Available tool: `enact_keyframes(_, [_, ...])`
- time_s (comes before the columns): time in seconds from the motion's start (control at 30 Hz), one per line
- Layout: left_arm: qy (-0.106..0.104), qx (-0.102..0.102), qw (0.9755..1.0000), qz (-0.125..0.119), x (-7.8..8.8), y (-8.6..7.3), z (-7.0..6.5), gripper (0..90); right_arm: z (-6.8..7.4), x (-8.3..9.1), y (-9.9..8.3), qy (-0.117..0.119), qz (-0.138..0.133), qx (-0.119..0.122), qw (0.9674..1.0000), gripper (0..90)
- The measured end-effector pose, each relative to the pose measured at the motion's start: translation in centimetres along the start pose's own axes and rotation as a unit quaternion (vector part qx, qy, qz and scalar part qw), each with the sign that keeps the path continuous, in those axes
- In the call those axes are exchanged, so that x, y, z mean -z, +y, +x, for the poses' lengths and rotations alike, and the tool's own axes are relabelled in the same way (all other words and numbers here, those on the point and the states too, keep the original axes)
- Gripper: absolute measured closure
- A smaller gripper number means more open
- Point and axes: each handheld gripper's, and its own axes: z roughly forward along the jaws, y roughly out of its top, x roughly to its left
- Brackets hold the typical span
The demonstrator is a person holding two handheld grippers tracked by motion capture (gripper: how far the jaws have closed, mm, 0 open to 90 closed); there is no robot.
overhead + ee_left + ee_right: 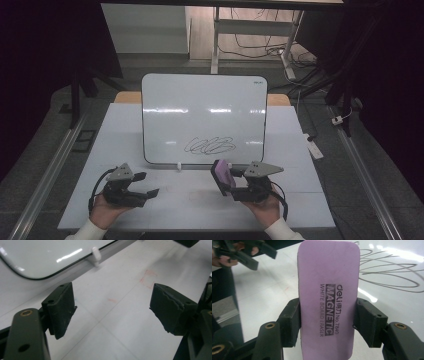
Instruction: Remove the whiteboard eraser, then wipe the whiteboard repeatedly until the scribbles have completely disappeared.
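Between the right gripper's pads, the purple eraser is clamped by its long edges, near the whiteboard's scribble. Left gripper is held apart, empty. Risks: eraser twisted loose under wiping pressure; propped board pushed back.

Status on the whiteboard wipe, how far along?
Done: the purple eraser is gripped by the right gripper, near the board. In hand: the left gripper is open, nothing between its jaws. Left: the black scribble on the whiteboard is untouched.
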Motion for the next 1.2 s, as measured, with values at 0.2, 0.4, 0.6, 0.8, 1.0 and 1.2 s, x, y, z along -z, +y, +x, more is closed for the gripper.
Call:
enact_keyframes(0.2, [0.018,0.011,0.9998,0.001,0.7,-1.1,0.7,19.9,-0.2,0.3,-0.1,-0.026,-0.011,0.001,0.9996,40.6])
enact_keyframes(0.4, [0.032,0.02,0.9993,-0.007,1.3,-1.6,1.3,19.6,-0.4,0.7,0.0,-0.051,-0.024,0.002,0.9984,40.6])
enact_keyframes(0.6, [0.036,0.023,0.9991,-0.008,1.3,-1.7,1.6,19.6,-0.6,1.1,0.1,-0.071,-0.035,0.002,0.9969,40.7])
enact_keyframes(0.8, [0.035,0.023,0.9991,-0.008,1.1,-1.7,1.5,19.6,-0.6,1.4,0.1,-0.089,-0.037,0.007,0.9953,40.7])
enact_keyframes(1.0, [0.035,0.02,0.9991,-0.008,1.1,-1.7,1.3,19.6,-0.7,1.5,0.2,-0.097,-0.039,0.006,0.9945,40.7])
enact_keyframes(1.2, [0.031,0.016,0.9994,-0.007,0.9,-1.5,1.2,19.4,-0.9,1.5,0.7,-0.117,-0.042,0.011,0.9922,40.7])
